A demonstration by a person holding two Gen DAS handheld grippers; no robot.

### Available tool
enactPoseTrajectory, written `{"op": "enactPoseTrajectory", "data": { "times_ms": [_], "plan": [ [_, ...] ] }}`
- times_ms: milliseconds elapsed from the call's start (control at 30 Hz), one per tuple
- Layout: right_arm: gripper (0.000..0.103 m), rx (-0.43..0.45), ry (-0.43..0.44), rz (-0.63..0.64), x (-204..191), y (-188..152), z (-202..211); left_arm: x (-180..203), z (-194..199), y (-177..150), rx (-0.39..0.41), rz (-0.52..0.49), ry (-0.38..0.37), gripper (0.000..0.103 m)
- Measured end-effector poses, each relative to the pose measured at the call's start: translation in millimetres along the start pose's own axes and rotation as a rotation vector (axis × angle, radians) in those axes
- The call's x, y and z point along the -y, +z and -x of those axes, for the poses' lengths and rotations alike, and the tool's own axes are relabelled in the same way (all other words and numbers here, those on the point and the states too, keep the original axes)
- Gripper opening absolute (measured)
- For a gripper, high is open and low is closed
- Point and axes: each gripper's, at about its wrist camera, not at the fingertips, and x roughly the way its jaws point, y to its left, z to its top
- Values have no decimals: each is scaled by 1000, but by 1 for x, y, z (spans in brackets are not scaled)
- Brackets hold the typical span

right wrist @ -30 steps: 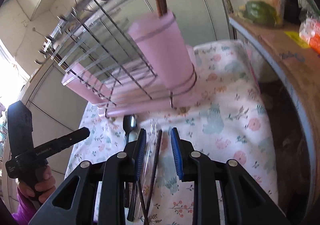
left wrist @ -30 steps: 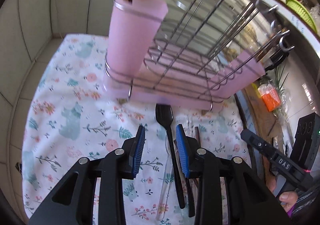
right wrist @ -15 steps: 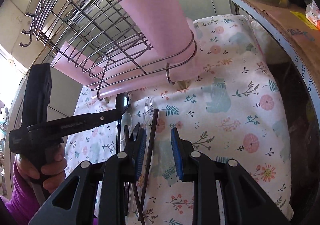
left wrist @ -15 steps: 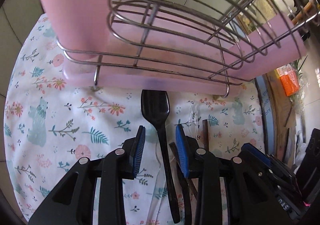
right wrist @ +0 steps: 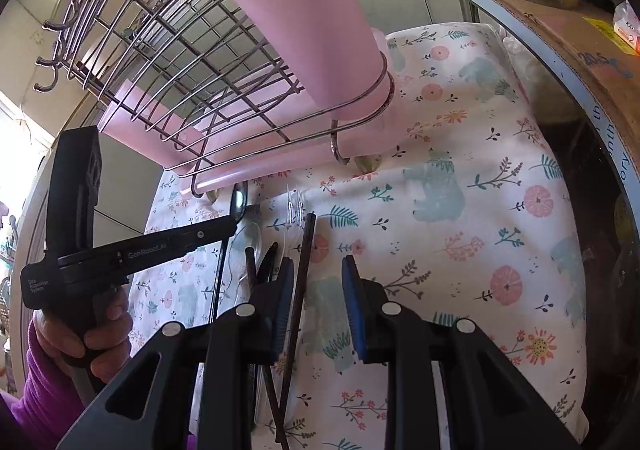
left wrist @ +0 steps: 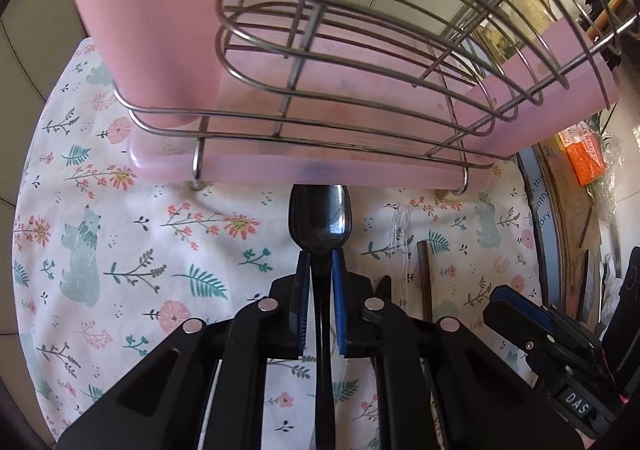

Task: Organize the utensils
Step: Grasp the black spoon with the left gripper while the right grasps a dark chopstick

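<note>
Left tool [left wrist: 321,278] nearer, floral cloth [left wrist: 120,250] beneath.

Bright daylight, blown-out glare at right view's left edge; strong fisheye bending, dark corners.

We saw a glossy black plastic spoon [left wrist: 320,222], a shiny metal wire rack [left wrist: 360,50] over a matt pink plastic tray [left wrist: 320,170], a soft printed cloth [right wrist: 460,230], and matt black plastic tongs [left wrist: 320,282] with ribbed blue pads [left wrist: 339,290].
</note>
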Motion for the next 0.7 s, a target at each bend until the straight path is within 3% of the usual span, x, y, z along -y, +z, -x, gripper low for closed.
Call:
{"op": "enactPoseTrajectory", "data": {
  "times_ms": [400,700],
  "plan": [
    [23,-80,21,-20,-8,14,-25,-37,29,-24,-4,11,17,10],
    [23,-188,-46,-6,-16,29,-63,-62,21,-25,-63,41,9,10]
  ]
}}
